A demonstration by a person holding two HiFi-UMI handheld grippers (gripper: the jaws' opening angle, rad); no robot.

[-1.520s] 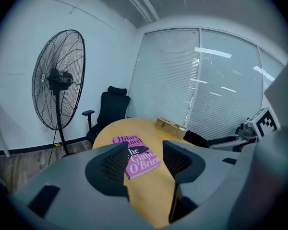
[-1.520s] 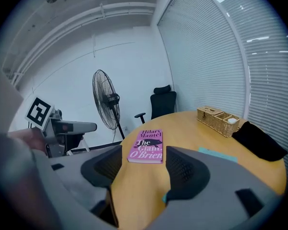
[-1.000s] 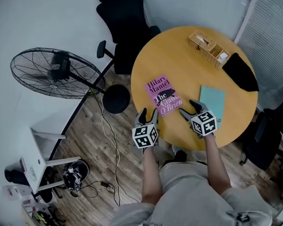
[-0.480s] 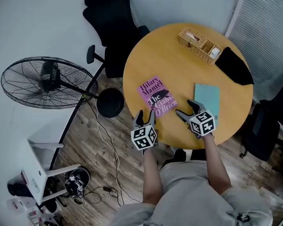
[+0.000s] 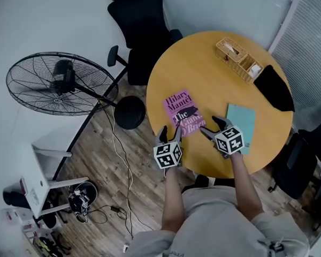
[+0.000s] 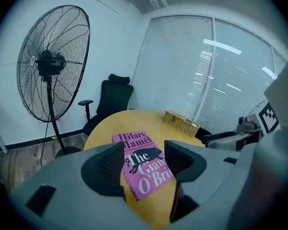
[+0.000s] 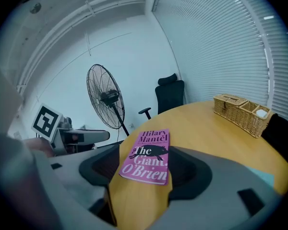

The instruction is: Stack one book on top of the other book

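Note:
A pink book (image 5: 184,113) lies flat near the front of the round wooden table (image 5: 214,74). A teal book (image 5: 242,125) lies flat to its right, apart from it. My left gripper (image 5: 170,131) hovers over the table's near edge just short of the pink book (image 6: 134,143), its jaws opening with nothing between the pads. My right gripper (image 5: 211,126) stands open between the two books, empty, with the pink book (image 7: 149,155) ahead of it and a sliver of the teal book (image 7: 270,177) at its right.
A wicker basket (image 5: 238,57) and a black pouch (image 5: 273,83) sit at the table's far right. A black office chair (image 5: 142,20) stands behind the table, another chair (image 5: 305,159) to the right. A standing fan (image 5: 53,84) and cables are on the wooden floor at left.
Both grippers have edged forward and down toward the books, and their jaws stand slightly wider. The books have not moved.

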